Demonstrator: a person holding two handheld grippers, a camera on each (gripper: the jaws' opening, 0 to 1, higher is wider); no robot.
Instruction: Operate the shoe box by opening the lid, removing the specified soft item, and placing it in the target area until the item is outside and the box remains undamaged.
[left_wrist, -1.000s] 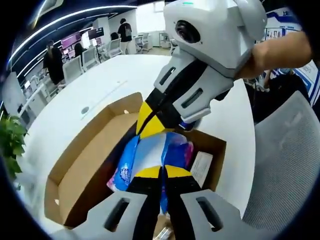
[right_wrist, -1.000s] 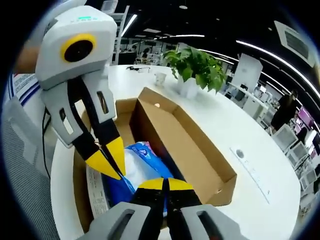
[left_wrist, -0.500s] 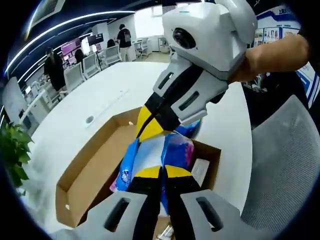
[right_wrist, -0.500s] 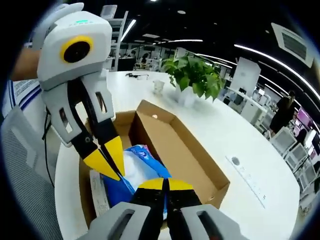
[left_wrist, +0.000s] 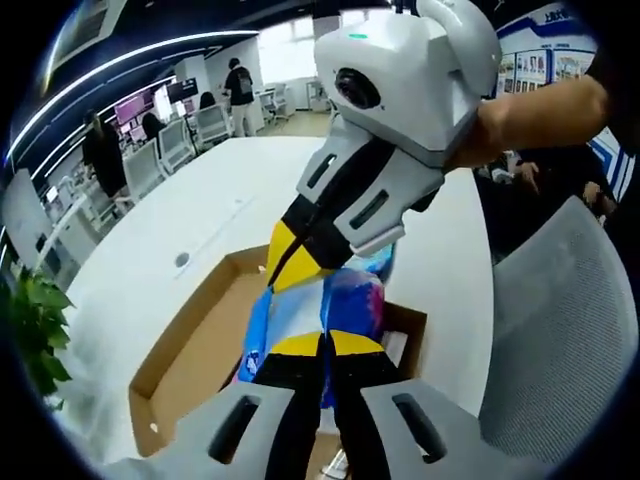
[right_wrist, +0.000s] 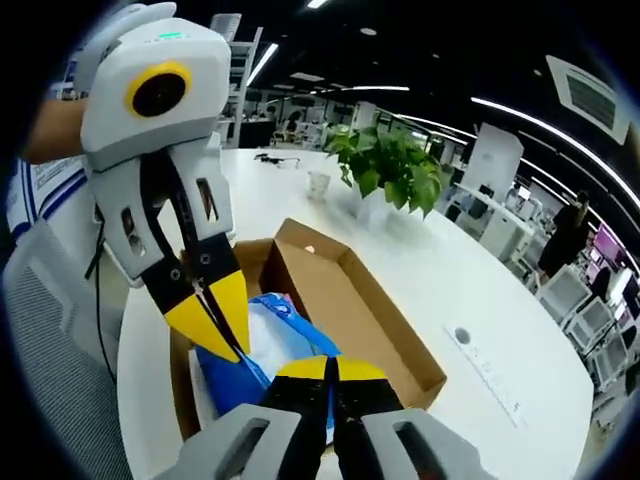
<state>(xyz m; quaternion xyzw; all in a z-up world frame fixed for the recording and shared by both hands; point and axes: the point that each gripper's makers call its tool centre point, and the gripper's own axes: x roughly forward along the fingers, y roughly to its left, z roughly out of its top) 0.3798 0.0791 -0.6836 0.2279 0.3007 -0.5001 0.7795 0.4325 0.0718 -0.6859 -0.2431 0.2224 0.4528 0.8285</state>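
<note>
A soft blue, white and pink packet (left_wrist: 352, 300) hangs above the open cardboard shoe box (left_wrist: 195, 335), pinched from two sides. My left gripper (left_wrist: 322, 343) is shut on its near edge. My right gripper (left_wrist: 277, 278), reaching in from the upper right, is shut on its far edge. In the right gripper view the packet (right_wrist: 268, 338) sits between my right gripper (right_wrist: 322, 366) at the bottom and my left gripper (right_wrist: 234, 348) coming in from the left, both shut on it. The shoe box (right_wrist: 352, 312) lies open below, lid folded out beside it.
The box rests on a large white table (left_wrist: 205, 185). A potted plant (right_wrist: 388, 160) and a small cup (right_wrist: 318, 185) stand further along it. A grey mesh chair (left_wrist: 560, 330) is close beside the table. People (left_wrist: 105, 150) stand among desks in the background.
Both grippers have risen together with the packet held between them. The box now lies lower and looks smaller, and the packet is further above its floor.
</note>
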